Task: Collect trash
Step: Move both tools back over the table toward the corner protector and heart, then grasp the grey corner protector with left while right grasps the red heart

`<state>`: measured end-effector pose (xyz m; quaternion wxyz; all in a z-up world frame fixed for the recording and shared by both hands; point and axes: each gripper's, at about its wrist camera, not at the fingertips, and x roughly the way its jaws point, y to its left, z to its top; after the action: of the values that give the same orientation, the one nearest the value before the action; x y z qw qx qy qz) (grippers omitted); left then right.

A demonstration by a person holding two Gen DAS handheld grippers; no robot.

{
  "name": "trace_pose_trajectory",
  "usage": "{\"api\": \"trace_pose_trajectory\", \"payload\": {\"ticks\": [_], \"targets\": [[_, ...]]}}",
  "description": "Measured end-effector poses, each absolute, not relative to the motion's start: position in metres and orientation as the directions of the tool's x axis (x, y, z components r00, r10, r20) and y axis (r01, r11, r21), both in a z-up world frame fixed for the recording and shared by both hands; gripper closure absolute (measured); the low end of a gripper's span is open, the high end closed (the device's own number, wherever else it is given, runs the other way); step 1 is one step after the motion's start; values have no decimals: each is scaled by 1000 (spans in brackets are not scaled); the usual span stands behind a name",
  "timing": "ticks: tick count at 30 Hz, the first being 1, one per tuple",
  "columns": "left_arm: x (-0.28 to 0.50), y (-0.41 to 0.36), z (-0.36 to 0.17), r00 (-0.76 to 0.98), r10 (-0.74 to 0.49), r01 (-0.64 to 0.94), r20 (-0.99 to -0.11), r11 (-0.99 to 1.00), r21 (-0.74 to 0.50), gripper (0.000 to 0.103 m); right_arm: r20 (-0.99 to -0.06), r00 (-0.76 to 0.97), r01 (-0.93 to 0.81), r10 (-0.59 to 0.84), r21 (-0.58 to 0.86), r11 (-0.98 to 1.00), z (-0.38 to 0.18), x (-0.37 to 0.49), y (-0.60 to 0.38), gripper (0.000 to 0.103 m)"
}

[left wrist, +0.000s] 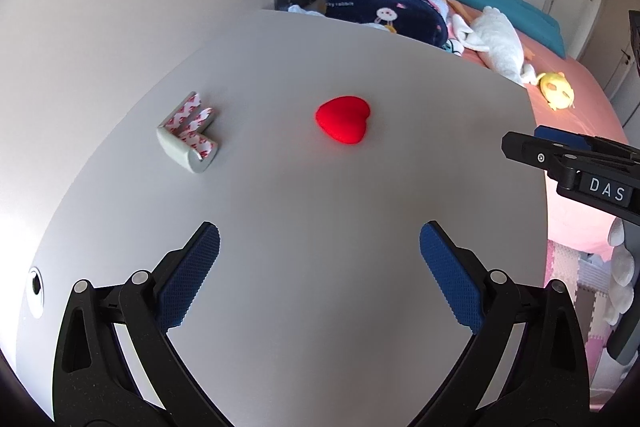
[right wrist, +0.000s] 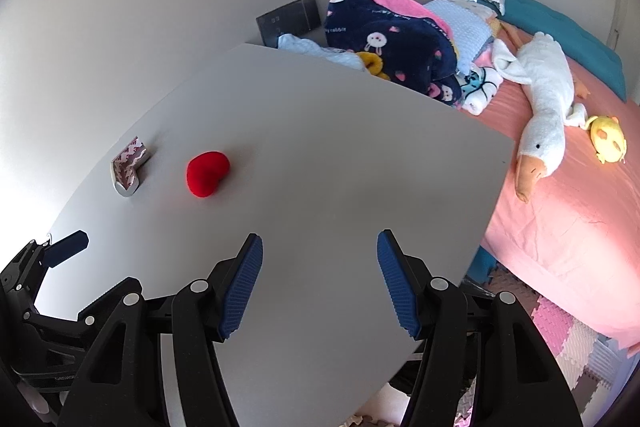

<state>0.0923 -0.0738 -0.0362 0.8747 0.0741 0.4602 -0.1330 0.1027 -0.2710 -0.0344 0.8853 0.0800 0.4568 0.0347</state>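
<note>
A red heart-shaped cushion (left wrist: 343, 120) lies on the grey table (left wrist: 320, 195); it also shows in the right wrist view (right wrist: 207, 173). To its left lies a grey L-shaped corner guard with red-and-white tape backing (left wrist: 188, 133), also in the right wrist view (right wrist: 129, 169). My left gripper (left wrist: 320, 243) is open and empty above the table's near part. My right gripper (right wrist: 320, 251) is open and empty near the table's right front; its body shows at the right in the left wrist view (left wrist: 568, 163).
A bed with a pink sheet (right wrist: 568, 211) stands right of the table, carrying a goose plush (right wrist: 540, 115), a yellow plush (right wrist: 608, 139) and a navy blanket (right wrist: 392, 39). Foam floor mats (right wrist: 568, 343) lie below. A wall runs along the left.
</note>
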Motion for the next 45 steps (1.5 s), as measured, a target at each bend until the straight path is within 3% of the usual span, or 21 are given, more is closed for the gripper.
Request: {"api": "trace_pose_trajectory", "payload": {"ticks": [25,34,36,37,45], "targets": [[142,8,-58,520,-110,168,-847,986,-25,6,-809,529,-98,258,243,965,-64,177,-183,42],[165,17,-58,525,-126,128,-842,989,-68,6,-819,522,-132,239,199,971,-76,195,-169,42],[168,18,-59,525,-127,121,-842,990,-73,6,-818,527,-146,229,178,973,-76,196,-167,46],[169,17,-60,524,-127,119,-842,990,-75,6,-818,530,-157,223,164,974,-76,197,-165,54],[189,12,-62,528,-102,118,-843,992,-46,6,-821,538,-168,190,116,979,-75,197,-169,54]]}}
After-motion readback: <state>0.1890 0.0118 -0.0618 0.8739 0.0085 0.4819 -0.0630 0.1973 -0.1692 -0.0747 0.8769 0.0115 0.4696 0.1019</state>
